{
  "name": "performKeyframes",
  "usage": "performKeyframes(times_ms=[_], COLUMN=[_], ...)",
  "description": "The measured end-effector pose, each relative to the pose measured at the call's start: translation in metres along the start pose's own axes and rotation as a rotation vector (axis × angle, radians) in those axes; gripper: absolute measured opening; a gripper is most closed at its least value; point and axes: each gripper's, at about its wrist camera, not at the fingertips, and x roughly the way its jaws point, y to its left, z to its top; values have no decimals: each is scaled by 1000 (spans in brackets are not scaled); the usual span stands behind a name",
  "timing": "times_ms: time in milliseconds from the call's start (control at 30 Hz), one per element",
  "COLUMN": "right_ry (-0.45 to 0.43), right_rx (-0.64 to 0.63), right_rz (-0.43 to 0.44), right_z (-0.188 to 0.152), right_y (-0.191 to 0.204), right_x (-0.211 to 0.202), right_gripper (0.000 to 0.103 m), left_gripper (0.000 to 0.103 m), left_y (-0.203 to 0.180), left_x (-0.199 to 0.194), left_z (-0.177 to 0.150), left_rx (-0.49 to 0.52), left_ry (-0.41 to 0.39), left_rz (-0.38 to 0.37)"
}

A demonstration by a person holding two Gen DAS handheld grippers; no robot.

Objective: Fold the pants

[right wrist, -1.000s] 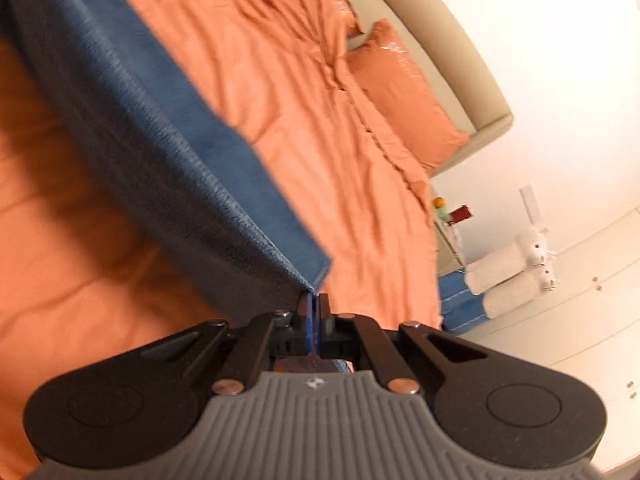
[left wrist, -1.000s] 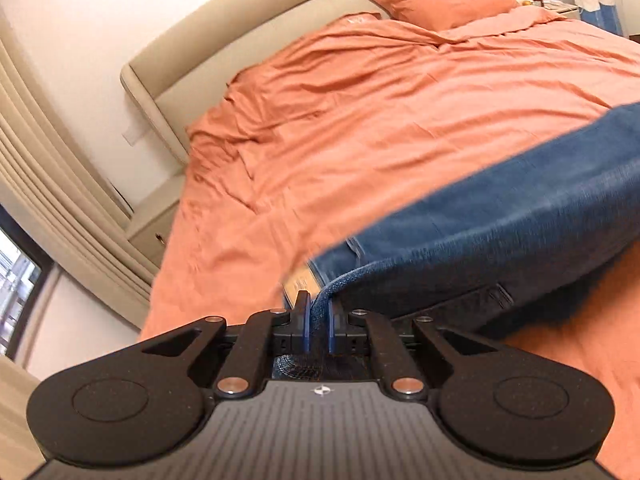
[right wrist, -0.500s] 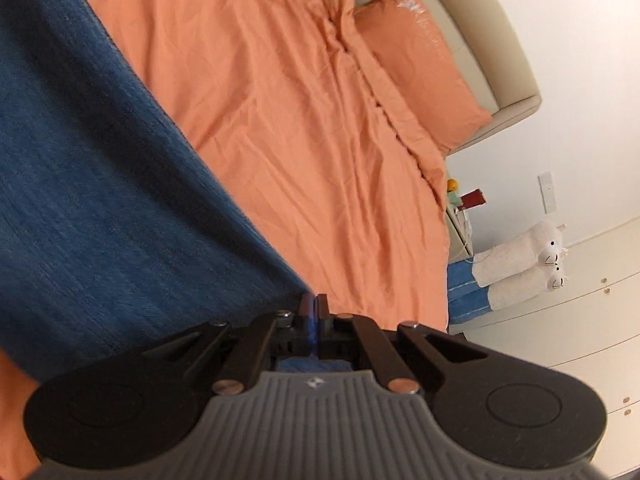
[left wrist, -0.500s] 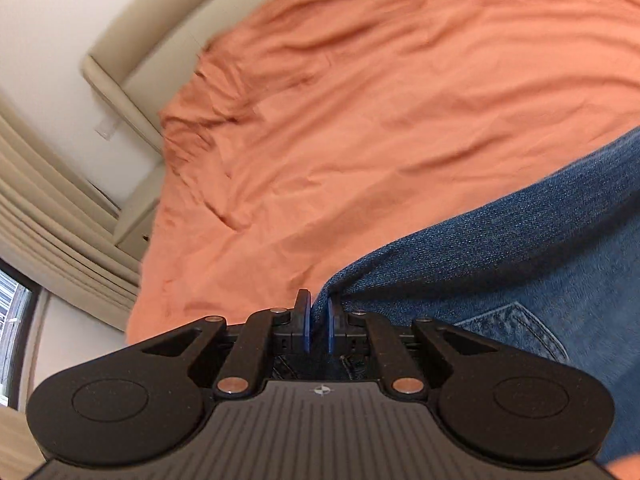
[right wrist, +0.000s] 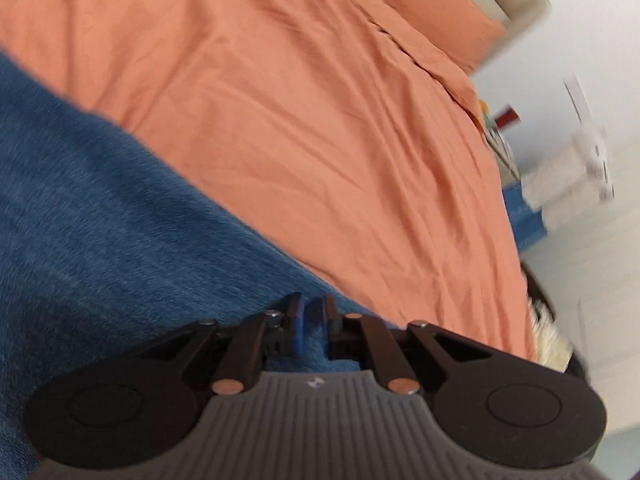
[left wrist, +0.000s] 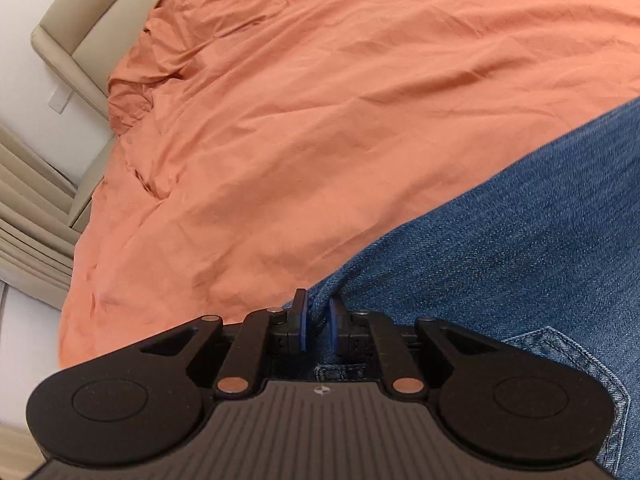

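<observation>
The blue denim pants [left wrist: 520, 248] lie flat on the orange bed sheet [left wrist: 320, 120], with a back pocket [left wrist: 568, 360] showing at the lower right of the left wrist view. My left gripper [left wrist: 318, 316] sits at the pants' near corner, its jaws slightly parted with denim between them. In the right wrist view the pants [right wrist: 100, 220] fill the left side. My right gripper [right wrist: 312, 316] is at their edge, jaws slightly parted over the denim. This view is motion-blurred.
A beige headboard [left wrist: 76, 20] and curtains [left wrist: 28, 220] stand left of the bed. An orange pillow [right wrist: 432, 12] lies at the head of the bed. A nightstand with small items [right wrist: 500, 128] and white cabinets [right wrist: 592, 240] are to the right.
Both grippers have lowered the lifted pants onto the bed, where they now lie flat. Both sets of jaws have parted slightly from fully shut.
</observation>
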Motion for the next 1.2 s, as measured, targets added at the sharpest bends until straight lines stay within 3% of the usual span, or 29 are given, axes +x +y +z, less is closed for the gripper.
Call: performKeyframes(times_ms=[33,67,133,300,467,667,800,867,967,1067,1100,1133,1200], right_ry=[2,6,16,37,47,70,66,49,-5,-240,-281,-276,-181], right_rx=[54,108,212,444,644,973,1104,1133,1085,1003,976,951,911], right_rz=[3,12,23,50,98,205,252,264,254,250,238,226,192], right_z=[-5,-10,-24,-68,-109,-148,-158,-154,-129,-95,-89,-86,-91], right_y=[-11,-19,-36,-64,-75,-95,-98,-103,-111,-126,-131,-132,-126], right_x=[-1,-3,-10,-35,-54,-46,-36,-37,-54,-102,-112,-115,-99], right_gripper=[23,24,24,27,27,26,23,0,0,0,0,0,0], left_gripper=[29,38,81,82,82,79,76,72,70,70,70,70,70], left_y=[1,3,7,26,42,51,49,46,45,42,40,39,38], left_x=[-4,-9,-21,-53,-80,-96,-97,-91,-82,-77,-77,-77,-76], left_z=[-1,-4,-7,-16,-38,-69,-87,-92,-99,-98,-98,-97,-98], left_rx=[-3,-8,-36,-141,-180,-199,-223,-235,-256,-268,-264,-259,-259], left_ry=[-15,-35,-74,-86,-68,-3,41,72,109,121,121,122,124], left_rz=[3,6,10,-16,-26,-5,-11,-16,-13,-4,0,3,5])
